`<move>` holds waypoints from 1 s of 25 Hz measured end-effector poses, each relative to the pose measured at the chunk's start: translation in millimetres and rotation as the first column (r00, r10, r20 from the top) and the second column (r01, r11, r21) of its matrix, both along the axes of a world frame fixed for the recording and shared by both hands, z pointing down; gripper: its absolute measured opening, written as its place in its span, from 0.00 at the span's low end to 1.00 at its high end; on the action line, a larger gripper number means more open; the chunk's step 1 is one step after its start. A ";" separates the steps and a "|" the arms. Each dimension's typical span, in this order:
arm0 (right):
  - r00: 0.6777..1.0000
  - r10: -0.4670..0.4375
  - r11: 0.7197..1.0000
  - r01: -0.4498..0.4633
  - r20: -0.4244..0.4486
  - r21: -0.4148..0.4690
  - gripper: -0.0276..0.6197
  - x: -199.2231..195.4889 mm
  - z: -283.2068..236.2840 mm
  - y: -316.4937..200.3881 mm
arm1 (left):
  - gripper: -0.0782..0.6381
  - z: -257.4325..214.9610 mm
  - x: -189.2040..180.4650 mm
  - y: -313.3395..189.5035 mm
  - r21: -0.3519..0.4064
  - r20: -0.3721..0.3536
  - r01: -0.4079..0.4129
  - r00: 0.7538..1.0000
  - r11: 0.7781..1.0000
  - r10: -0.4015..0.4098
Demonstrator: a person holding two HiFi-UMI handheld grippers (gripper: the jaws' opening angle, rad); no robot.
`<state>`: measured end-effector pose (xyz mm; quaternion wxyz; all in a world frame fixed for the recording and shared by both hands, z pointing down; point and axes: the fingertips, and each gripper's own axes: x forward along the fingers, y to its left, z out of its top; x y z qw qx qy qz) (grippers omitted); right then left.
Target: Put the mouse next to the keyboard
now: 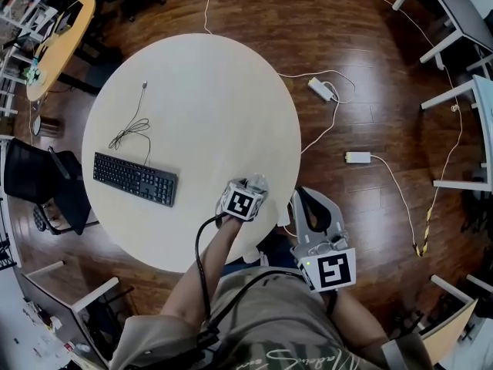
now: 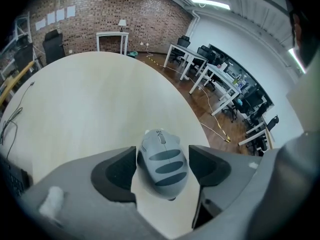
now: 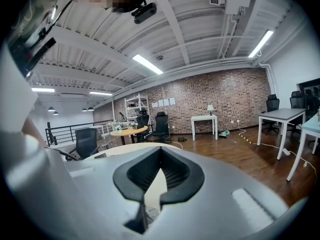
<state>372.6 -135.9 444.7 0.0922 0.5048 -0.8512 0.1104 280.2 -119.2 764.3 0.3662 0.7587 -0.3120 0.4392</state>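
A grey mouse [image 2: 163, 166] with dark stripes lies on the round white table [image 1: 200, 91] near its near right edge. My left gripper [image 2: 162, 160] is open, with a jaw close on each side of the mouse and a thin strip of table showing at the right pad [image 2: 207, 164]. In the head view the mouse [image 1: 258, 181] peeks out just past the left gripper [image 1: 253, 185]. The black keyboard [image 1: 135, 178] lies at the table's left side, well apart from the mouse. My right gripper [image 1: 308, 196] is shut on nothing and sits off the table edge, pointing up at the room [image 3: 159, 156].
A thin black cable [image 1: 129, 133] coils on the table behind the keyboard. A black chair [image 1: 42, 183] stands left of the table and a wooden round table [image 1: 58, 45] at the far left. White power adapters [image 1: 320, 89] and cords lie on the wood floor to the right.
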 end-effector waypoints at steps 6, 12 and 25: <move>1.000 -0.022 1.000 0.022 -0.002 0.008 0.05 -11.6 -2.5 7.6 | 0.59 -3.5 1.7 1.6 0.018 -0.052 0.023 0.998 1.000 -0.022; 1.000 -0.028 0.999 0.028 0.000 0.020 0.05 -18.4 -8.8 12.2 | 0.59 -27.2 -1.2 4.4 0.072 -0.032 -0.008 0.999 0.997 0.010; 0.996 -0.091 0.994 0.090 0.008 0.065 0.05 -45.0 -31.4 14.8 | 0.59 -131.0 -20.7 -12.5 0.314 -0.157 0.128 0.984 0.941 -0.082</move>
